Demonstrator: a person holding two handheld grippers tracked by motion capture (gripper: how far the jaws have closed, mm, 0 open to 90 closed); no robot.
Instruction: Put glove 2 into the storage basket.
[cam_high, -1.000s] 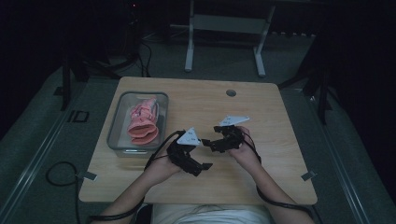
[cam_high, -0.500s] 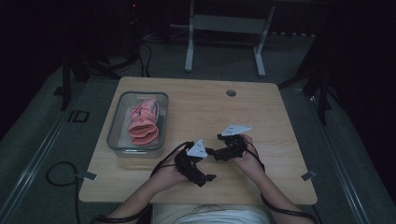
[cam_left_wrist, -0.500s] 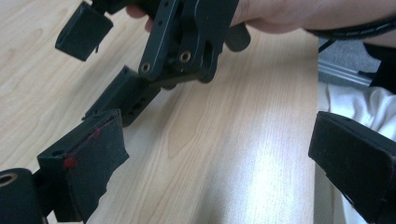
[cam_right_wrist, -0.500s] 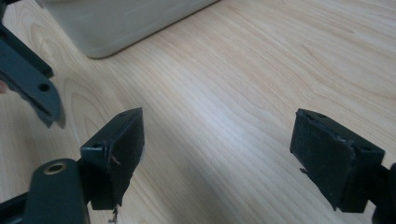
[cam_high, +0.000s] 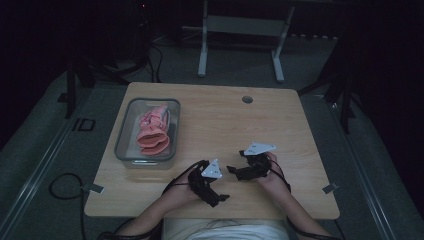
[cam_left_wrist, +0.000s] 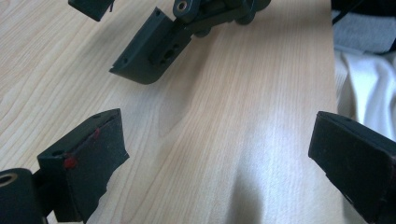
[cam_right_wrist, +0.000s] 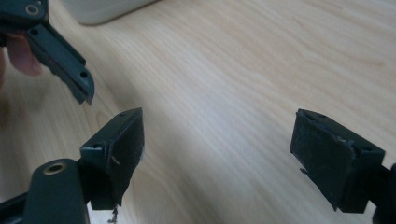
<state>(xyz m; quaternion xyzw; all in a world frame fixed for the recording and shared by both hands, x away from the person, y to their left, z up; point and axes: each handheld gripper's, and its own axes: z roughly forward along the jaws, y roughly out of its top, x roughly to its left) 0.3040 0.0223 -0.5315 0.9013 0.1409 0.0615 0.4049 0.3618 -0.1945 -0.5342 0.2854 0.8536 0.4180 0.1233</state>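
Pink glove (cam_high: 152, 131) lies inside a clear tray (cam_high: 124, 134) near the table's (cam_high: 225, 120) left edge, well apart from both grippers, which sit close together near the front edge. The glove is salmon pink, crumpled, its cuff toward the front. Left gripper (cam_high: 224, 196): jaws spread wide, nothing between them but bare wood. Right gripper (cam_high: 233, 170): jaws likewise wide apart and empty, pointing toward the left gripper, just beside it.
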